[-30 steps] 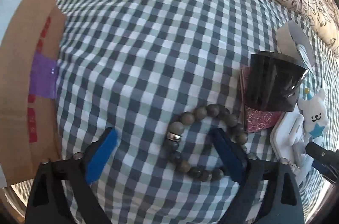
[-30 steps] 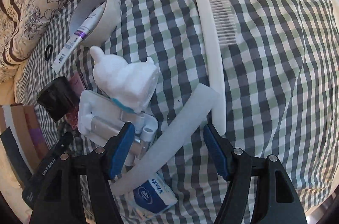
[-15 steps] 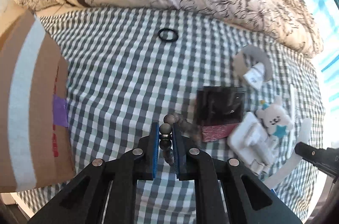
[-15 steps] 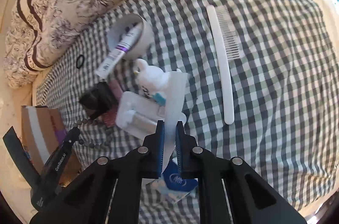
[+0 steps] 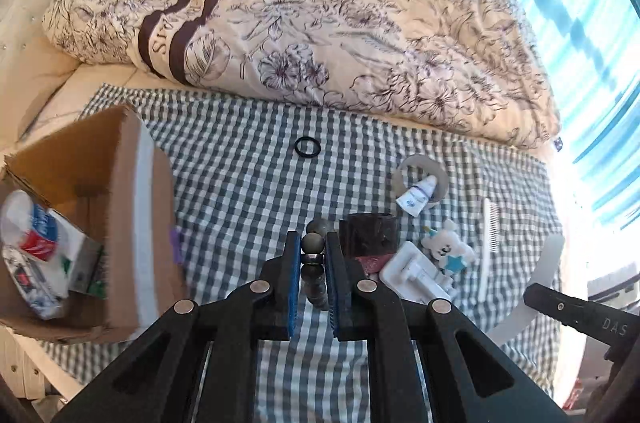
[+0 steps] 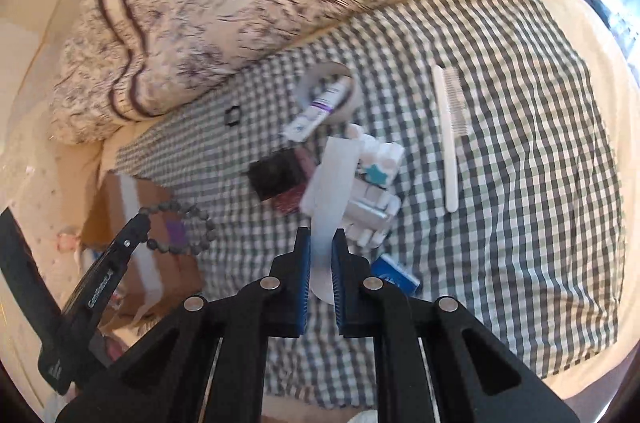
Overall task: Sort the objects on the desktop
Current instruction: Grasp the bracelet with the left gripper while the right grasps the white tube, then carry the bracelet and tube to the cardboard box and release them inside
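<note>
Cardboard box [image 5: 120, 207] sits at the checked cloth's [image 5: 240, 191] left edge. Right gripper [image 6: 320, 255] pinches the white strip [image 6: 332, 183], raised above the clutter. Left gripper [image 5: 312, 255] pinches the bead bracelet [image 5: 313, 243] (loop dangling beside the box).

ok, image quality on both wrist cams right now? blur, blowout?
Left wrist: sharp; window blows out the right edge, washing the checked cloth there. Right wrist: motion-blurred, duvet print smeared, comb soft; gripper bodies crisp. Both show strong fisheye curvature.
</note>
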Available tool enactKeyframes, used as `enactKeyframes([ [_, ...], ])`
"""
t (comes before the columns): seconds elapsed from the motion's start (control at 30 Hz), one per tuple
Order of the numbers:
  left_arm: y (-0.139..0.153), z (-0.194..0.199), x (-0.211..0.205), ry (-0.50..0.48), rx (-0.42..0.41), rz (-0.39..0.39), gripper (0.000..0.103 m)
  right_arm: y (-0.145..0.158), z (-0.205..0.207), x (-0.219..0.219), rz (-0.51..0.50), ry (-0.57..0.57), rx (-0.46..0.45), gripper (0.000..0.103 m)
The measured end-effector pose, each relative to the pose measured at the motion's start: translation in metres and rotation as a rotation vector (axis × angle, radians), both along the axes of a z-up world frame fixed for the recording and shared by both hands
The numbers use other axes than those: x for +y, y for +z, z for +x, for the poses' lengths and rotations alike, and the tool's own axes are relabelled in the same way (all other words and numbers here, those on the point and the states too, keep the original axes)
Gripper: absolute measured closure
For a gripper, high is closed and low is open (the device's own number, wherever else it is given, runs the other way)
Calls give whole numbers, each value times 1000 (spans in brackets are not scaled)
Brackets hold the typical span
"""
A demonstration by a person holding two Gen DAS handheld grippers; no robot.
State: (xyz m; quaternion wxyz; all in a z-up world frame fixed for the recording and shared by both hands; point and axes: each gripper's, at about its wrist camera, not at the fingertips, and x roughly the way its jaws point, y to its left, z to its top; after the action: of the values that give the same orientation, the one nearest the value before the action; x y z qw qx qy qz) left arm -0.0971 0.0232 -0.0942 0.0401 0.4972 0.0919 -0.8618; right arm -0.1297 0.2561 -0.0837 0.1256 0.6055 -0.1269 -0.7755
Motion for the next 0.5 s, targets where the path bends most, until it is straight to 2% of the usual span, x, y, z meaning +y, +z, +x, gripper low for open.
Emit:
enactKeyframes([
  [0.1, 22, 11, -6, -7, -2, -26, 92, 26, 10, -11, -9, 46, 33, 93],
  [0.23, 53, 32, -27, 31, 5, -41, 92, 64, 24, -40, -39, 123, 82, 93],
  [0.33, 78, 46, -49, 54, 22, -59, 92, 86, 34, -64, -82, 137, 99, 93],
  [0.5, 112, 61, -96, 81, 29, -80, 92, 126, 49, -130, -132, 201, 174, 93],
])
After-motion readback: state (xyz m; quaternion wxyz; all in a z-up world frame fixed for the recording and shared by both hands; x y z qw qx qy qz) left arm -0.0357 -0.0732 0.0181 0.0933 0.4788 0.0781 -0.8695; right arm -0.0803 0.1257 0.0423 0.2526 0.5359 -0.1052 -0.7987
